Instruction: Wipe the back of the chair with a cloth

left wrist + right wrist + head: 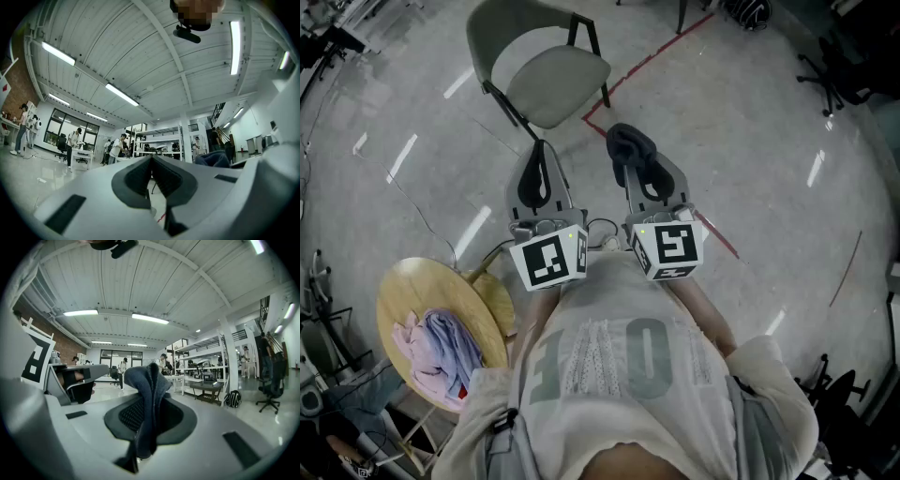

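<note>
Cloth (628, 142) pinched in right tongs (630, 165), short of the chair (555, 82)

At the far left of the head view stands a round wooden surface (412, 281). A loose pile of pink and blue rags (439, 347) lies on it, toward the edge nearer the person.

Next comes the left tongs (542, 150), held out over the grey floor (750, 141) and pointing toward the chair. The left gripper view shows its two dark pads pressed together along their length, with nothing between them. Its marker cube (549, 259) sits close against the person's pale shirt (619, 356).

Just beside it, level with it and apart from it, is the right tongs. The right gripper view shows its pads clamped on a fold of the dark cloth. The cloth bulges up above the pads in a rounded lump, and a narrow strip of it hangs below them. In the head view the same lump sits at the tip of the tongs, beyond the pale jaws.

The chair stands ahead of both tongs, a little to the left, with a pale seat, dark legs and a curved back (502, 28) on its far side. The cloth is clear of the seat and well away from the back, so neither tongs touches the chair.

A red line (649, 60) runs across the floor from the chair's right side toward the top of the view.
</note>
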Tool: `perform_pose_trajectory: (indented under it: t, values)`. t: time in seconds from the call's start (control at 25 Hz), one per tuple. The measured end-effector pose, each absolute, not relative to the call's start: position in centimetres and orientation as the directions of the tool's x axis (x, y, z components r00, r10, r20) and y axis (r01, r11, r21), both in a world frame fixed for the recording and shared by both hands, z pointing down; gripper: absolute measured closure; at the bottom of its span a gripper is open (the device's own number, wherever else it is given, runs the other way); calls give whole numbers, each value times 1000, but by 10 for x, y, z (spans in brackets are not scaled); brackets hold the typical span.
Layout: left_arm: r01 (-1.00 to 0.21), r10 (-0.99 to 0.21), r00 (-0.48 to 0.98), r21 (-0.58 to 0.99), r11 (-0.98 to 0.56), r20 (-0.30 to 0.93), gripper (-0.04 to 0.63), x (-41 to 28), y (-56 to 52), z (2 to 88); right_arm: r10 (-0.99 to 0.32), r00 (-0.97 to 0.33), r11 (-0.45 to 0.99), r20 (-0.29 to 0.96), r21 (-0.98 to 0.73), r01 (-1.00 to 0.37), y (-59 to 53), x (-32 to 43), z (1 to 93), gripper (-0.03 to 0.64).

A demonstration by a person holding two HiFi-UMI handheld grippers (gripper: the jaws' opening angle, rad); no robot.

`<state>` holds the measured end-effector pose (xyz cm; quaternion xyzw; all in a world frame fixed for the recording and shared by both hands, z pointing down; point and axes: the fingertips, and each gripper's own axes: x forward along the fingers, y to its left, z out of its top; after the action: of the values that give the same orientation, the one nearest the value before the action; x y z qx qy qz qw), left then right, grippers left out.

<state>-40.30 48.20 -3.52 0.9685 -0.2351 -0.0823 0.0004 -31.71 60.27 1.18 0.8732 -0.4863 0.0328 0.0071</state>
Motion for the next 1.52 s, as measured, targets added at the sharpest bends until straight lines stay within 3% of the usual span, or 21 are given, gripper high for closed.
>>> perform_pose_trajectory:
  t: [0.44,0.72,1.0,1.52]
  values:
    - [-453,-453,881,35,-891,-138,580,-384,489,-28,-848,519,-524,109,-12,-852,608,-301,26,557]
    - [-498,-498,861,29,-867,-108,581,-390,489,-24,-857,504,-515,106,-162,-842,618,-292,32,557]
    - [-559,-555,825,-8,-829,-105,580,-406,462,-25,-869,485,-496,100,-180,-850,612,-295,40,557]
    - [-565,-556,812,5,-825,-176,580,-343,411,4,-824,561,-566,86,-199,-800,589,-205,85,557]
